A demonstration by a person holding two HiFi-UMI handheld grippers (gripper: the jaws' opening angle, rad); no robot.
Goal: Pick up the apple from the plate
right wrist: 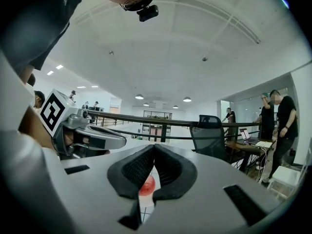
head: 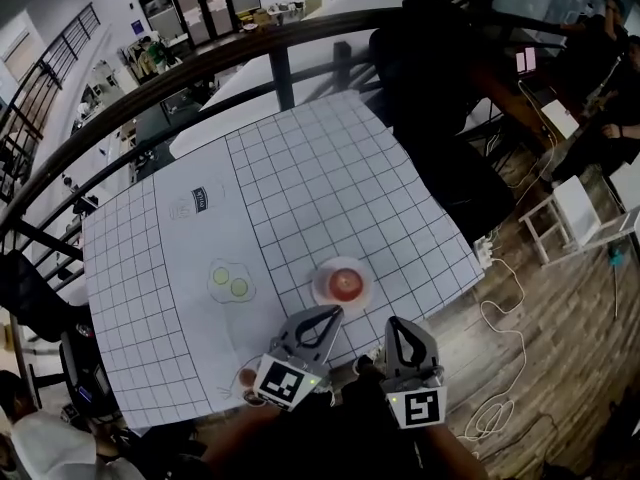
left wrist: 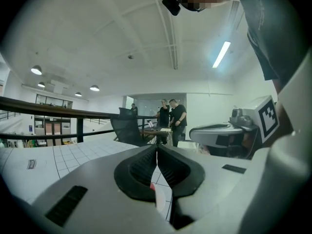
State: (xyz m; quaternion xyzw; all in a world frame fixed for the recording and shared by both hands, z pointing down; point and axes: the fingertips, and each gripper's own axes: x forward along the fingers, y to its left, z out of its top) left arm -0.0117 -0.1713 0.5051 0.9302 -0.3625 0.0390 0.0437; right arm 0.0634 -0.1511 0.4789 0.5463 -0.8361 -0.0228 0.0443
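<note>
Task not started imo: apple sits on plate mid-table, untouched. My left gripper & right gripper are both closed w/ nothing in them, near the plate. Left to do: open jaws, grab apple, lift.

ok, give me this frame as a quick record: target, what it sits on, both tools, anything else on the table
target: red apple, not yet gripped
support: small pink round plate, apple on it, near the table's front edge
table: white cloth with black grid
left tool: jaws together, empty, tip close by the plate's near rim
right tool: jaws together, empty, at the table's near edge, right of the plate
other: flat toy fried egg with two yolks, left of the plate, apart from it
</note>
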